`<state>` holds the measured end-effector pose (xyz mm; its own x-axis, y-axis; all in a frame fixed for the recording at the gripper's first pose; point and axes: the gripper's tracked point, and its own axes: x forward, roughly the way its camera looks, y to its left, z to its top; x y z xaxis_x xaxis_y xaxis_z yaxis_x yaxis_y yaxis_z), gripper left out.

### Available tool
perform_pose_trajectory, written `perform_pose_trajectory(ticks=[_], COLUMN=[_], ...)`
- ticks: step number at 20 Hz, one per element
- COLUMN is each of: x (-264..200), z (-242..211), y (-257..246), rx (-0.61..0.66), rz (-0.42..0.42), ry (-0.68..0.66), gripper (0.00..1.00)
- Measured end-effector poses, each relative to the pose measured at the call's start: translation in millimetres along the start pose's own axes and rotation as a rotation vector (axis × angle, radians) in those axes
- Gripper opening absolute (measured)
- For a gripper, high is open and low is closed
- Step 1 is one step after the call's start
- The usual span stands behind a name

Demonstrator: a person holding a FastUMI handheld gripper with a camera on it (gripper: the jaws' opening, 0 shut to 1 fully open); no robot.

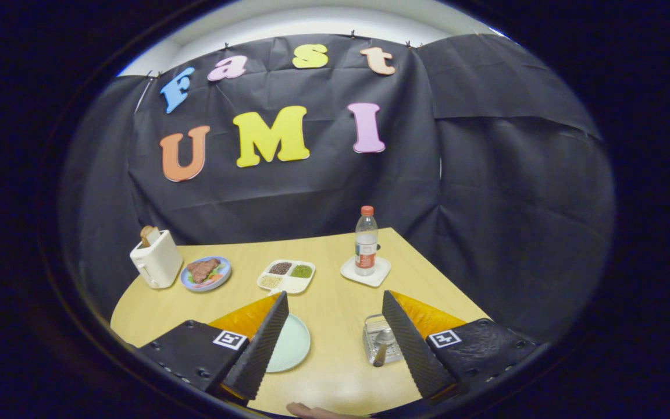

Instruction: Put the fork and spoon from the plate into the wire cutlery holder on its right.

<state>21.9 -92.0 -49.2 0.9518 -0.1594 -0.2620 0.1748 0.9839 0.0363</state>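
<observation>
Wide-open gripper point(335, 343) fingers hover above the table point(335, 302), holding nothing; left of the wire cutlery holder point(377, 340), seemingly holding a utensil, sits the pale green plate point(291, 346).

Plate point(293, 349) & wire holder point(377, 340) partly hidden behind tool fingers point(259, 343).

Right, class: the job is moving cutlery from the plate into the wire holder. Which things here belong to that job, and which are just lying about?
Belongs to the job:
plate
wire holder, a utensil already in it
gripper, open, above the table

Just lying about:
toaster
blue plate of food
divided tray
bottle on its coaster
</observation>
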Motion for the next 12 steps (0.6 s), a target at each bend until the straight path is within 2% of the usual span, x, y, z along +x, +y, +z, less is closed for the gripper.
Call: perform_pose_trajectory(ticks=[4,12], x=[3,34], z=[-21,-88], y=[45,119], rx=[-0.001,-0.039], rz=[0.059,0.12], ry=[0.027,0.191], gripper=[0.97,0.97])
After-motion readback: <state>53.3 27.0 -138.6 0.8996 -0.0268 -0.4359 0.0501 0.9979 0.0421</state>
